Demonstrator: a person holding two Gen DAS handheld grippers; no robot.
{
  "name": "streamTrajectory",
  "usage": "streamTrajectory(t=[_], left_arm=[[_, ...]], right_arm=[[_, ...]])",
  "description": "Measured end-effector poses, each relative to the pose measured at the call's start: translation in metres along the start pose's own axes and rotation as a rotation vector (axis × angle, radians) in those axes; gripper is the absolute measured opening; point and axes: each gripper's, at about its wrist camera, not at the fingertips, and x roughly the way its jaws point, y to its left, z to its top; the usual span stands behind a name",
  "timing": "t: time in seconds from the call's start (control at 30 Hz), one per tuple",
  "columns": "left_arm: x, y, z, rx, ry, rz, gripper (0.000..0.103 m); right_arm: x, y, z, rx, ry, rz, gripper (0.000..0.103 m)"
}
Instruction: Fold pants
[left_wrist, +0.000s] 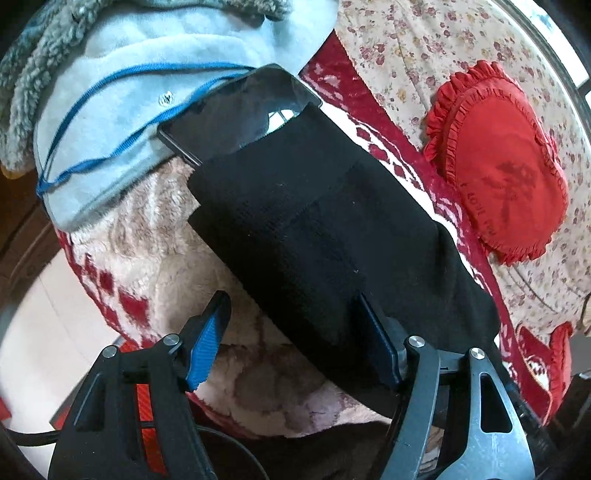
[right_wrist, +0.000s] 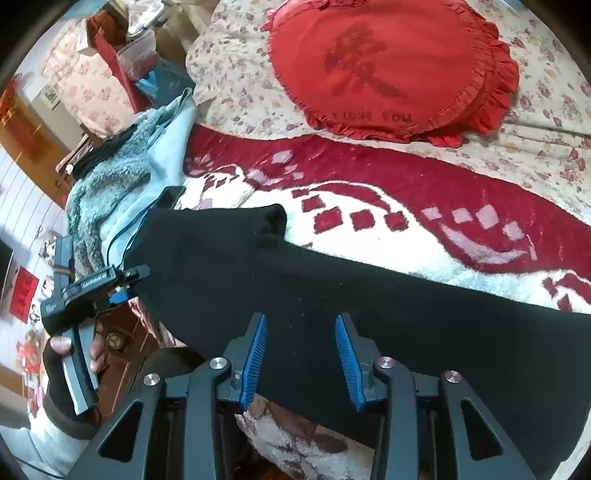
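Surface: red-and-cream blanket (right_wrist: 369, 206) (plush).
Pants (right_wrist: 332, 288): black, stretched flat across blanket.
Phone (left_wrist: 236, 114): under pants' far end.
Left gripper (left_wrist: 291, 332): spread wide, straddling pants' edge.
Right gripper (right_wrist: 300, 354): parted, above pants.
Cushion (right_wrist: 388, 66): beyond blanket.

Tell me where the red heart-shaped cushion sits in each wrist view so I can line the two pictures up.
Left wrist: the red heart cushion is at the right edge, mid-height, on the floral bedspread, beyond the black pants.
Right wrist: the cushion fills the top centre, on the same bedspread, far above the pants.
Shared landmark: the red-and-white blanket lying between cushion and pants.
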Motion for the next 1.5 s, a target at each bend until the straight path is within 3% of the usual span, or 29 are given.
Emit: streamTrajectory(t=[0.27, 0.4, 0.47, 0.53, 0.63, 0.77, 0.9, 1.03, 1.17, 1.2, 1.33, 1.4, 1.5], left_arm=[[0.002, -0.008, 0.002, 0.034, -0.020, 0.017, 0.070], [0.002, -0.013, 0.000, 0.068, -0.043, 0.033, 0.064], [0.002, -0.014, 0.000, 0.074, -0.050, 0.035, 0.059], [0.001, -0.015, 0.000, 0.074, -0.053, 0.013, 0.040], [-0.004, -0.020, 0.002, 0.083, -0.064, 0.008, 0.026], [-0.018, -0.035, 0.002, 0.138, -0.111, 0.023, 0.016], [-0.042, -0.069, -0.010, 0.303, -0.222, 0.060, 0.015], [-0.057, -0.093, -0.024, 0.416, -0.271, 0.041, 0.014], [-0.061, -0.133, -0.060, 0.673, -0.312, 0.049, 0.014], [-0.058, -0.146, -0.075, 0.775, -0.313, 0.051, 0.014], [-0.035, -0.178, -0.124, 1.071, -0.223, 0.027, 0.014], [-0.026, -0.185, -0.139, 1.141, -0.173, 0.023, 0.014], [-0.023, -0.187, -0.146, 1.146, -0.091, -0.010, 0.016]], right_arm=[[0.023, 0.026, 0.001, -0.062, 0.034, 0.038, 0.037], [0.030, 0.031, -0.003, -0.075, 0.059, 0.038, 0.038], [0.030, 0.030, -0.005, -0.077, 0.064, 0.029, 0.038], [0.029, 0.028, -0.005, -0.072, 0.061, 0.029, 0.039], [0.025, 0.025, -0.004, -0.065, 0.050, 0.031, 0.039], [0.019, 0.022, -0.003, -0.054, 0.033, 0.032, 0.039], [0.014, 0.014, -0.003, -0.032, 0.018, 0.025, 0.039], [0.009, 0.005, -0.002, -0.001, -0.001, 0.025, 0.039], [0.001, -0.005, 0.001, 0.031, -0.035, 0.026, 0.039], [-0.001, -0.008, 0.002, 0.040, -0.042, 0.025, 0.039], [-0.013, -0.027, 0.003, 0.109, -0.092, 0.036, 0.041], [-0.020, -0.040, 0.003, 0.171, -0.132, 0.071, 0.044], [-0.028, -0.055, 0.001, 0.273, -0.186, 0.172, 0.049]])
